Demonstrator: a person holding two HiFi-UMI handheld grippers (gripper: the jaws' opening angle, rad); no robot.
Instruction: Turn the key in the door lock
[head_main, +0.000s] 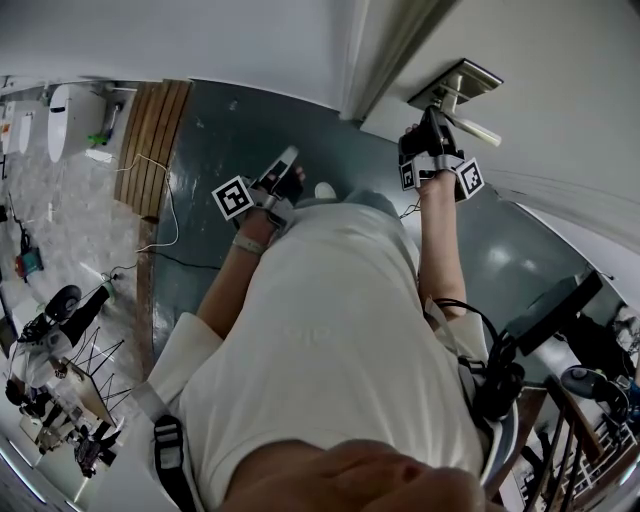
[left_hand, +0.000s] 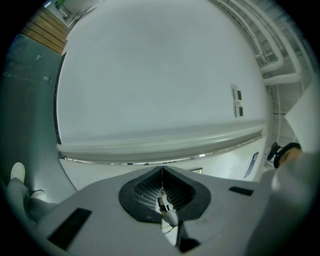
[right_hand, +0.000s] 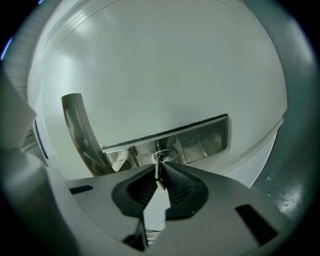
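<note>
In the right gripper view a small metal key (right_hand: 159, 165) sticks in the keyhole of a brushed steel lock plate (right_hand: 200, 137) on a white door. My right gripper (right_hand: 161, 172) is shut on the key's head, and its jaws stand tilted. The curved steel door handle (right_hand: 77, 127) hangs left of the keyhole. The head view shows this right gripper (head_main: 432, 125) held up against the lock plate (head_main: 462, 82), beside the handle (head_main: 478, 130). My left gripper (head_main: 285, 168) hangs lower, away from the door. In its own view the left gripper (left_hand: 161, 172) is shut on nothing and faces a white wall.
The white door (head_main: 560, 90) fills the upper right, above a teal floor (head_main: 230, 140). A wooden strip (head_main: 150, 130) and a loose cable (head_main: 165, 215) lie to the left. Stands and gear (head_main: 60, 380) crowd the lower left, more equipment (head_main: 570, 340) the lower right.
</note>
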